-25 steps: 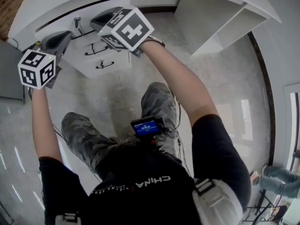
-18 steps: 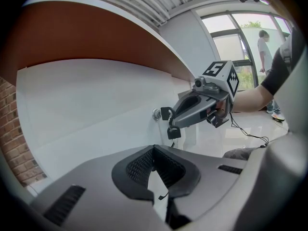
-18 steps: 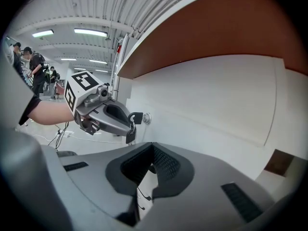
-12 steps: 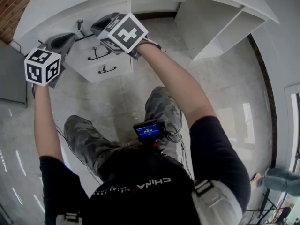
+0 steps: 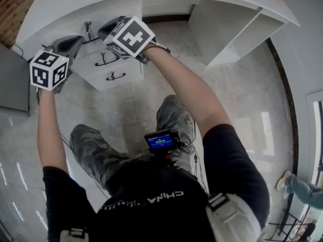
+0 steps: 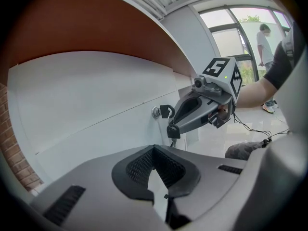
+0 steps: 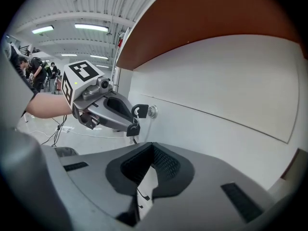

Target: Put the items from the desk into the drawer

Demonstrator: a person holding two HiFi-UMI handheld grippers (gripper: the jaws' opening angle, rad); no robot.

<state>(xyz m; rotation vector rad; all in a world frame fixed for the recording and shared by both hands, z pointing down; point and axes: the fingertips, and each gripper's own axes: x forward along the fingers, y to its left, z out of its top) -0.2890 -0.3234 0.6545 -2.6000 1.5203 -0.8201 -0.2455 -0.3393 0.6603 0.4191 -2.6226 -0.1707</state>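
A white desk (image 5: 75, 4) has a drawer unit (image 5: 126, 69) under its left end, with two black handles on the lower fronts. A key (image 6: 163, 111) sits in the lock of the top drawer front (image 6: 96, 114), and a second key (image 6: 173, 131) dangles below it. My left gripper (image 5: 74, 41) is shut and empty, its tips (image 6: 154, 149) just short of that front, left of the lock. My right gripper (image 5: 109, 25) is also shut and empty, close to the lock (image 7: 152, 111) from the other side. All drawers look closed. No loose items show on the desk top.
A brick wall (image 5: 12, 1) stands left of the desk. The open knee space (image 5: 166, 9) and a white side panel (image 5: 222, 24) lie to the right. My knees are above a pale tiled floor (image 5: 252, 100). Another person's leg (image 5: 303, 190) shows at the far right.
Both grippers have edged slightly closer to the top drawer front and toward each other. Nothing has been taken hold of or opened.
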